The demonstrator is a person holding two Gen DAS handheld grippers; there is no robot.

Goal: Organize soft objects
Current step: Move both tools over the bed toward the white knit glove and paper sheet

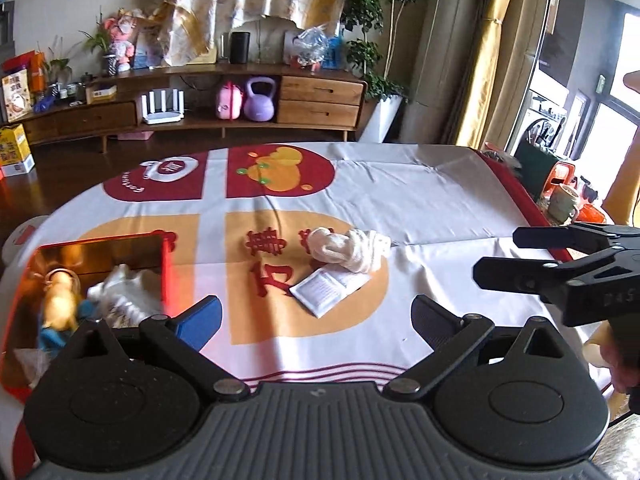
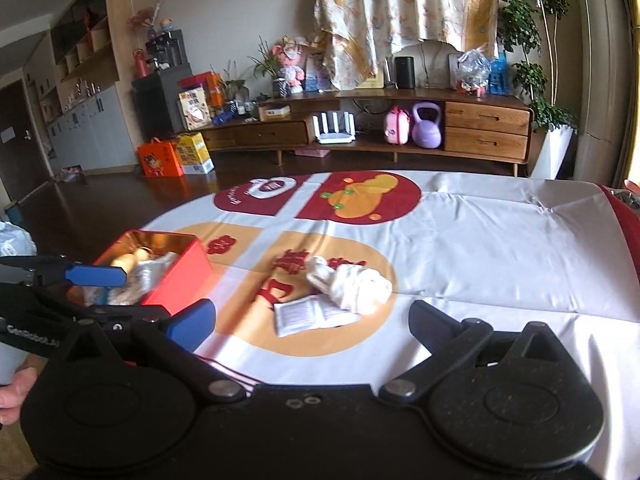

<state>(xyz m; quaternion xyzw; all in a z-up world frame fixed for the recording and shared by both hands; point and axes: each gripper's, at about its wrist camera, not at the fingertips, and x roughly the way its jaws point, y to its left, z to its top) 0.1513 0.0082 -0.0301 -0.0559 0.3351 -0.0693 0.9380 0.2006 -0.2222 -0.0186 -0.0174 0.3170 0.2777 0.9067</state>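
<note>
A white bundle of soft cloth (image 1: 350, 250) (image 2: 348, 284) lies in the middle of the printed tablecloth. A flat white paper packet (image 1: 328, 290) (image 2: 308, 314) lies just in front of it. At the left stands a red box (image 1: 167, 276) (image 2: 180, 276) holding a yellow plush toy (image 1: 60, 300) and a white soft item (image 1: 120, 288). My left gripper (image 1: 316, 320) is open and empty, short of the packet, with its left finger beside the box. My right gripper (image 2: 312, 326) is open and empty too, facing the bundle. In the left wrist view the right gripper (image 1: 500, 256) comes in from the right.
The table carries a white cloth (image 1: 440, 200) with red and orange prints. A mug (image 1: 562, 202) and clutter sit past the table's right edge. A wooden sideboard (image 2: 484, 128) stands across the dark floor. A hand (image 2: 16, 392) shows at the lower left.
</note>
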